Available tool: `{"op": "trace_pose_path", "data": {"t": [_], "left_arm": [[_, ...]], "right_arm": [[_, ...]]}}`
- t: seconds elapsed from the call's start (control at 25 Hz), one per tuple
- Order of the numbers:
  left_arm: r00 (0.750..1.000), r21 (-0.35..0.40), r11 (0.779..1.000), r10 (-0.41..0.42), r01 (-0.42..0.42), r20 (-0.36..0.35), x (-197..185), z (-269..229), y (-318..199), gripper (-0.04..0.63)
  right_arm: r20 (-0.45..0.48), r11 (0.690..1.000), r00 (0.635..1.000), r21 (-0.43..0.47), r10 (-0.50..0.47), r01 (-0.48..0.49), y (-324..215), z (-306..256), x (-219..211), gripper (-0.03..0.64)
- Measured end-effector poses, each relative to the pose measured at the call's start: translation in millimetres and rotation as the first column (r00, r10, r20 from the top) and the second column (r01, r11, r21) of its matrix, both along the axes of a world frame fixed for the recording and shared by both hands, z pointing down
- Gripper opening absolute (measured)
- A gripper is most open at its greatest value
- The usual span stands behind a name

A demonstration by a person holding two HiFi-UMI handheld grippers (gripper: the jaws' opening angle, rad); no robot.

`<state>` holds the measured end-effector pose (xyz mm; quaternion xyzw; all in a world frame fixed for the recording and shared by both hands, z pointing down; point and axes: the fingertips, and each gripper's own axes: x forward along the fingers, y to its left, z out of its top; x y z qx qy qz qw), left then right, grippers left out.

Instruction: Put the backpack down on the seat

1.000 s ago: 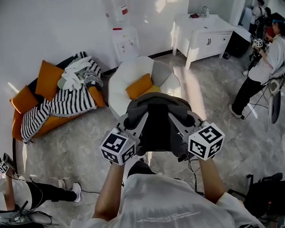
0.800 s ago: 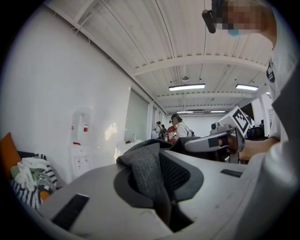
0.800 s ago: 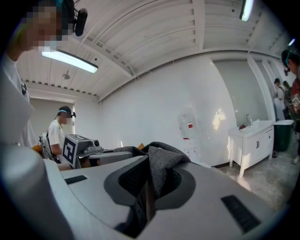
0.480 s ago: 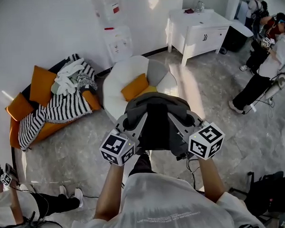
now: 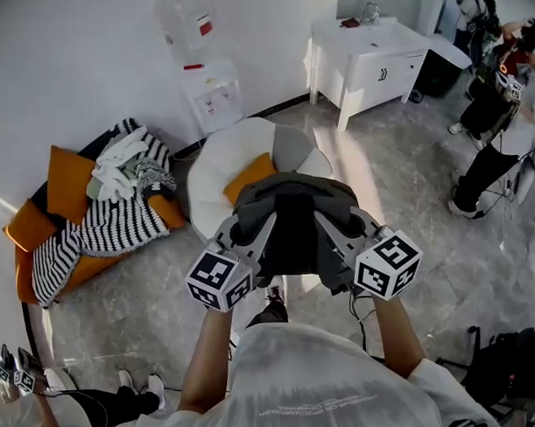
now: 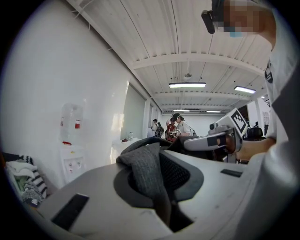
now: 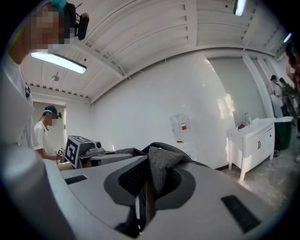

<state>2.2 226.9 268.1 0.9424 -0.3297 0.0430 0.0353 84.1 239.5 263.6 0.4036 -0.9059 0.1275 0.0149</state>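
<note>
Seen from above, a person holds a dark backpack [image 5: 294, 220] out in front of the body, one tool in each hand, above a grey marbled floor [image 5: 417, 229]. The backpack hangs in the air between the two tools. It is close to the seat [image 5: 215, 157], a round white armchair just beyond it, but not on it.

The left tool [image 5: 236, 229] is clamped on the backpack: its own view shows both jaws pressed against a fold of grey strap [image 6: 146, 174]. The right tool [image 5: 357, 223] grips the same way, its jaws closed on the other grey strap [image 7: 158, 169]. These look like the shoulder straps, though the close view makes that hard to confirm.

An orange cushion [image 5: 249, 176] and a grey cushion [image 5: 291, 146] lie on the seat. To its left stands an orange sofa [image 5: 40, 229] heaped with a striped blanket [image 5: 119, 224] and pale clothes. A water dispenser [image 5: 209, 83] stands against the white wall behind the seat, with a white cabinet [image 5: 367, 60] to its right. Another person [image 5: 489, 148] stands at the far right edge.
</note>
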Motion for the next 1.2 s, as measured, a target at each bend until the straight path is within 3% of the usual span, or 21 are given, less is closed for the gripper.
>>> {"op": "trace_pose_path", "data": {"t": [0.48,1.2], "left_arm": [[1.0,-0.016,1.0,0.027,-0.027,0.005,-9.9,-10.7,-95.3,0.051],[0.999,-0.053,0.998,0.046,-0.046,0.005,-24.8,-1.2,-166.4,0.051]], "right_arm": [[0.024,0.999,1.0,-0.03,0.02,-0.02,-95.5,-10.9,-9.4,0.035],[0.019,0.996,0.999,-0.077,0.041,-0.04,-164.1,-1.1,-24.9,0.035]]}}
